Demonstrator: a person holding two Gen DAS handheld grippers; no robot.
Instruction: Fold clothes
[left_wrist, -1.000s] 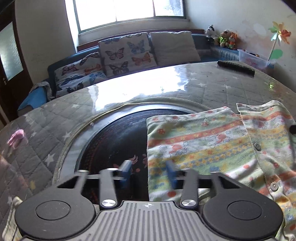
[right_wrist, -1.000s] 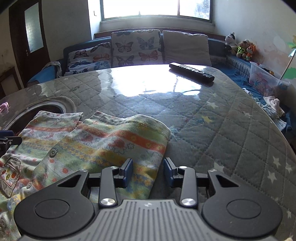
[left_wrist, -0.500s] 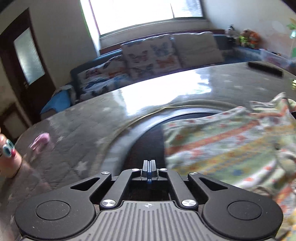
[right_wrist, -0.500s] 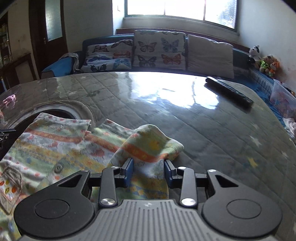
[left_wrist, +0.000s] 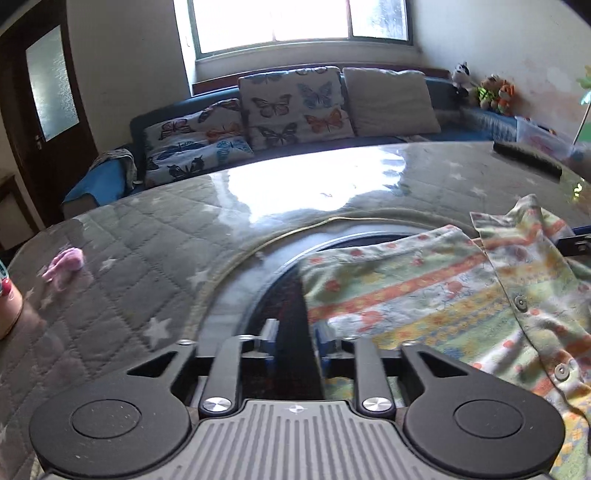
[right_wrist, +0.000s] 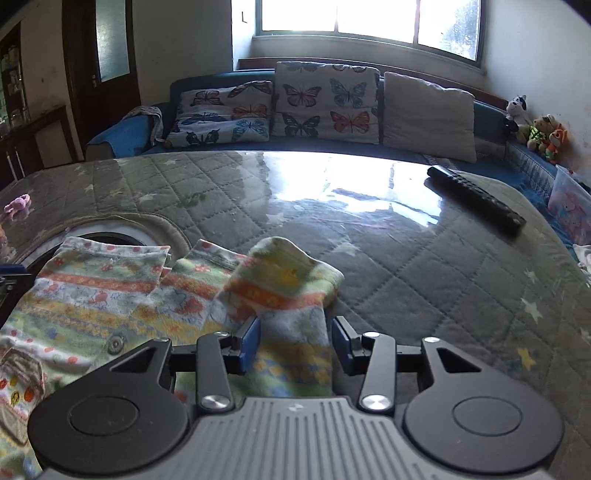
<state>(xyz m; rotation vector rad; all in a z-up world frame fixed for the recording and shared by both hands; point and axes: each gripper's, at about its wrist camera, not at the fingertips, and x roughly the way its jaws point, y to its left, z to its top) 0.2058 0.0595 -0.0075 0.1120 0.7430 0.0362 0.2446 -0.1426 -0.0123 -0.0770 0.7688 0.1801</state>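
Note:
A striped, flower-print child's garment (left_wrist: 424, 295) with snap buttons lies flat on the quilted table. My left gripper (left_wrist: 295, 350) is open, low over the dark round inset, with the garment's left edge beside its right finger. In the right wrist view the same garment (right_wrist: 92, 295) spreads to the left. My right gripper (right_wrist: 293, 343) is open, and the garment's right side (right_wrist: 288, 280) is bunched up in a hump between and ahead of its fingers.
A black remote (right_wrist: 476, 199) lies at the table's far right. A small pink item (left_wrist: 64, 262) sits at the left. The dark round inset (left_wrist: 280, 302) is under the garment's left part. A sofa with butterfly cushions (right_wrist: 325, 107) stands behind the table.
My left gripper was shut half a second ago and is open now. The garment's right side went from flat to a raised hump between my right gripper's fingers.

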